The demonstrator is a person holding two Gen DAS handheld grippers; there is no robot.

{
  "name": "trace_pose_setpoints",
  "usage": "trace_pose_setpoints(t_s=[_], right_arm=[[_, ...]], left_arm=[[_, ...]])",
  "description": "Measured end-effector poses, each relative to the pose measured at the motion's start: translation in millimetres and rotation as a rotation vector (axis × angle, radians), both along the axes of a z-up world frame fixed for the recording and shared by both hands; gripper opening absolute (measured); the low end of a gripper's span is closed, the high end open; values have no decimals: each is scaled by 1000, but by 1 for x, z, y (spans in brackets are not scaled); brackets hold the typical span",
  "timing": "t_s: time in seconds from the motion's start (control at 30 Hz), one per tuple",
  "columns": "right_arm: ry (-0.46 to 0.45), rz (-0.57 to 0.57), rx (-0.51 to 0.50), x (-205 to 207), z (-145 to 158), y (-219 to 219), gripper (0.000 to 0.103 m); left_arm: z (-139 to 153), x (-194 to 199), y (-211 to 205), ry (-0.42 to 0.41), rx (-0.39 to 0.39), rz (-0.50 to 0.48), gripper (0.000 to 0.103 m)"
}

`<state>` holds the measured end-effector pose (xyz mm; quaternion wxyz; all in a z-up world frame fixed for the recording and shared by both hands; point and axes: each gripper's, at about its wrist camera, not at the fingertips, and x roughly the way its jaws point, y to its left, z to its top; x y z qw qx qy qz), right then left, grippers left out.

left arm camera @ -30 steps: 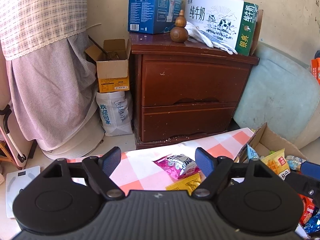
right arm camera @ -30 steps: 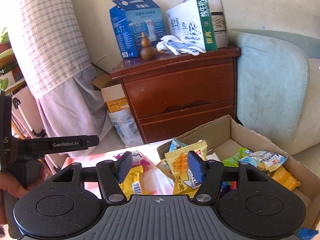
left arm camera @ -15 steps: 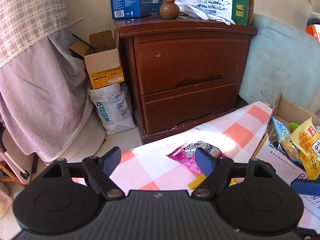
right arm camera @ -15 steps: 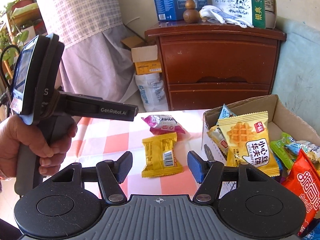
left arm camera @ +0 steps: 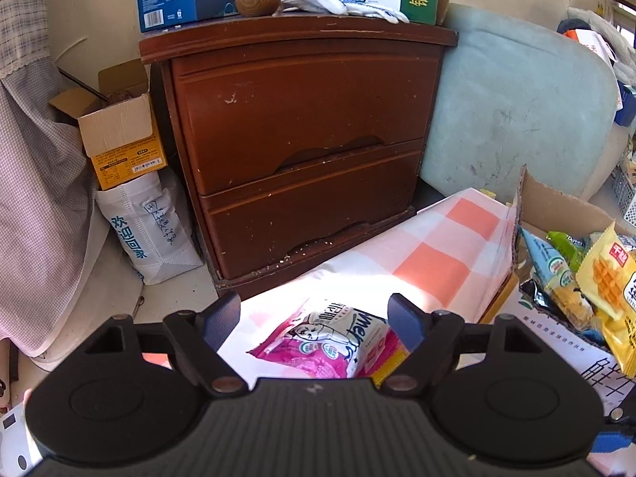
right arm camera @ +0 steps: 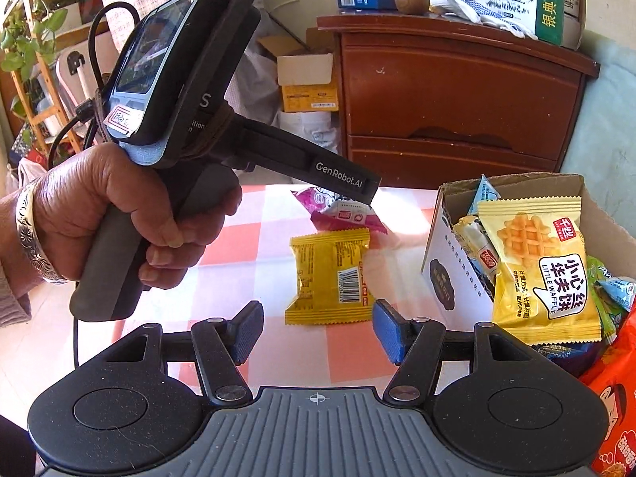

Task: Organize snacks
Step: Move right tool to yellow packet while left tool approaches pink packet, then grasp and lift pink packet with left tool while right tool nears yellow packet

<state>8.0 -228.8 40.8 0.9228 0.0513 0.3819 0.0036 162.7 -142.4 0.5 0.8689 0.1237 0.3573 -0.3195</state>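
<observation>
A pink and white snack packet (left arm camera: 330,346) lies on the orange-checked cloth (left arm camera: 445,254), and my left gripper (left arm camera: 314,320) hangs open just above it, nothing pinched. That packet (right arm camera: 338,208) also shows in the right wrist view, partly under the left gripper's finger (right arm camera: 342,179). Nearer lies a yellow snack packet (right arm camera: 330,276). My right gripper (right arm camera: 318,330) stands open just short of it, empty. A cardboard box (right arm camera: 445,274) to the right holds several snacks, with a yellow waffle pack (right arm camera: 536,262) on top.
A brown two-drawer cabinet (left arm camera: 302,131) stands behind the table, with cartons on top. A pale blue cushion (left arm camera: 516,103) leans to its right. Small boxes and a white bag (left arm camera: 147,230) sit on the floor at the left. A person's hand (right arm camera: 119,214) grips the left tool.
Both grippers have sunk toward the table. The pink packet has come between the left fingers, and the yellow packet has come in front of the right ones. Neither gripper's opening changed.
</observation>
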Motion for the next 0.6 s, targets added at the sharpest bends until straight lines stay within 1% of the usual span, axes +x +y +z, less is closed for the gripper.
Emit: trace_pose_setpoints(t_s=[0.1,0.2,0.27,0.33,0.4,0.43,0.47,0.5,0.6], right_arm=[[10,-11,-2,5,-6,-1,61],[24,-20,-10,10,-11,-2,61],[22,-22,-17,13,-14,-1,61],[18,-24,-24,17,-17,1,66],[14,-27,-26,23,-21,2,66],[14,-30,-27,26,-24,3,66],[16,-37,-30,29,-26,3,66],[19,-43,-34,32,-29,2,66],[16,-47,-31,38,-34,-1,67]], left_arm=[[-13,2,-6,20,19,-24,80],[-23,4,-10,18,47,-24,80],[-26,7,-8,31,36,-23,78],[-27,9,-4,51,11,-31,70],[-27,10,0,61,0,-40,66],[-27,11,2,64,-2,-46,61],[-27,12,5,68,-1,-50,58],[-27,12,7,74,1,-50,53],[-28,15,16,80,-4,-35,52]])
